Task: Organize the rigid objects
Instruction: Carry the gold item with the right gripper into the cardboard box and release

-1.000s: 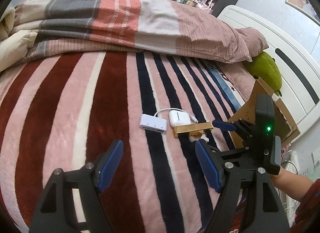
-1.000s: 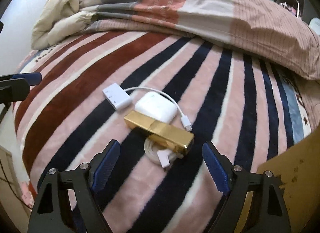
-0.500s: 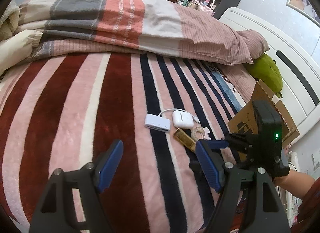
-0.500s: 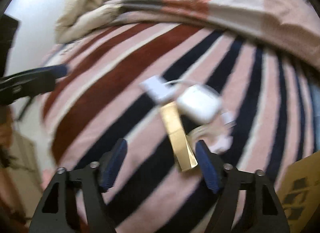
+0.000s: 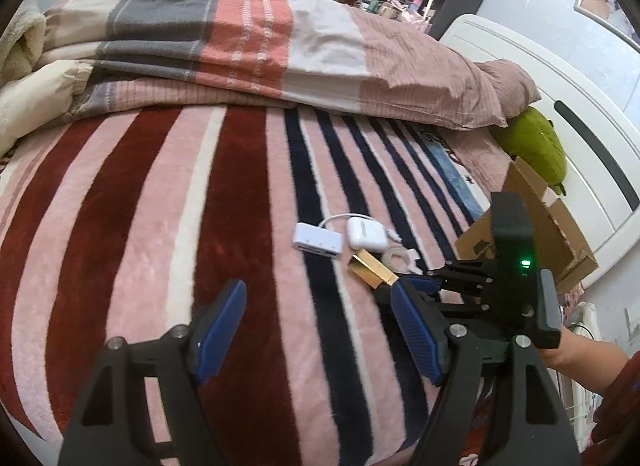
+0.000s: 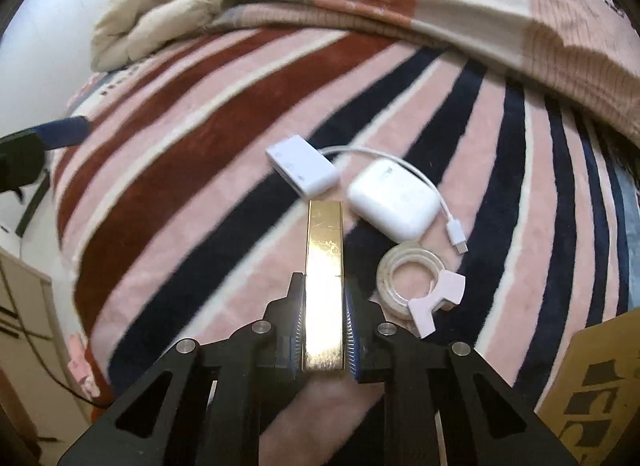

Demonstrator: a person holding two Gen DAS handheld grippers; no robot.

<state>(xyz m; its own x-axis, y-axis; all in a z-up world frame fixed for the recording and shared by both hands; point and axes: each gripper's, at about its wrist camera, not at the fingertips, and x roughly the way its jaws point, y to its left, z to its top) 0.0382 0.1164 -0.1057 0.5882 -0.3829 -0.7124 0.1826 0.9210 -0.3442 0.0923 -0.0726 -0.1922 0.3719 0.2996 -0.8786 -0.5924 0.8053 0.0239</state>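
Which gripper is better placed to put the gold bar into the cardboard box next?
Right. The right gripper is shut on the shiny gold rectangular bar, beside the brown cardboard box. The left gripper is open, holding nothing.

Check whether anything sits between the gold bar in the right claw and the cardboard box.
Nothing visible blocks it. The right claw is shut on the gold bar, and the box is on its right. The tape roll lies on the blanket on that side, low enough to pass over.
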